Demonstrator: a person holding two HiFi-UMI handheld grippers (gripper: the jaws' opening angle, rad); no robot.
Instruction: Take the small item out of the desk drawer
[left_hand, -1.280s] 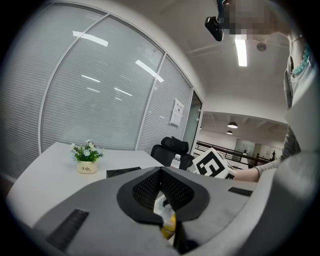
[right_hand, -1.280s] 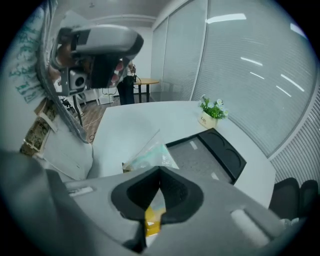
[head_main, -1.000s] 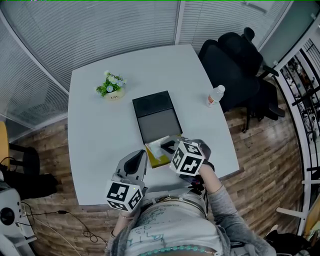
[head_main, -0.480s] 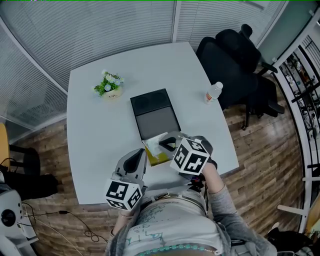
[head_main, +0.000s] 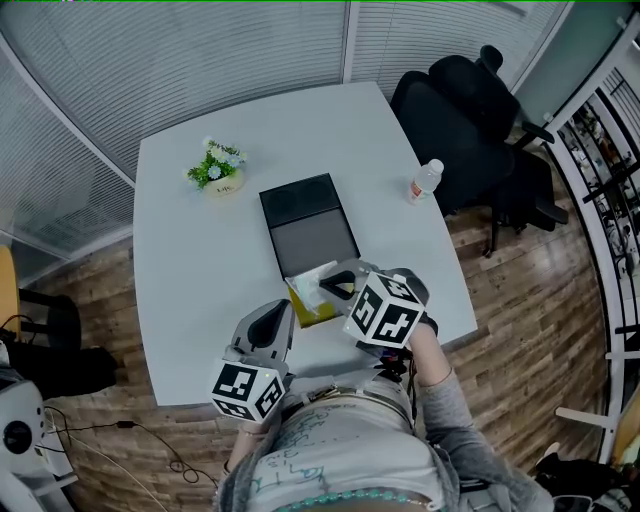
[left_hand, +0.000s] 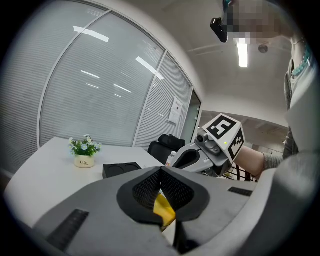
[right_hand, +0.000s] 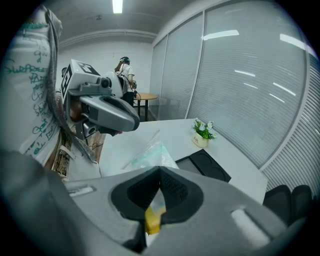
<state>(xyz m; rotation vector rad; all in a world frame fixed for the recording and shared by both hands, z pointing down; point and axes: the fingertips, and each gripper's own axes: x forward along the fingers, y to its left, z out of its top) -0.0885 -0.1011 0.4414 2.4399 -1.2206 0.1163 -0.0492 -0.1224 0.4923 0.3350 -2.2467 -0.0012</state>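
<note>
Small packet: the small packet (head_main: 316, 296), clear film with a yellow part, sits over the near end of the drawer (head_main: 322, 243), at its front lip. No view shows whether it is fully off the drawer floor.
Right claw: the jaws of the right gripper (right_hand: 158, 195) are pressed fully together on the packet. The yellow edge is pinched between the pads and the film sticks out past the tips, toward the drawer's far end.
Left claw: the jaws of the left gripper (left_hand: 161, 192) are also closed, clamped on a yellow piece that I take to be the same packet's. It is just off the drawer's near-left corner.
Change: the right gripper stands a little higher above the drawer than a second ago, with its grip unchanged. The left gripper has kept its place.
Meaning: the lift-out looks under way. The packet is gripped and appears to be coming up out of the drawer, but it is not yet carried away from it.
Case: the black case (head_main: 298, 204) adjoins the drawer's far end.
Surroundings: on the table (head_main: 200, 270), a flower pot (head_main: 220, 172) stands well left of the drawer and beyond it. A bottle (head_main: 424, 182) stands well right of it.
</note>
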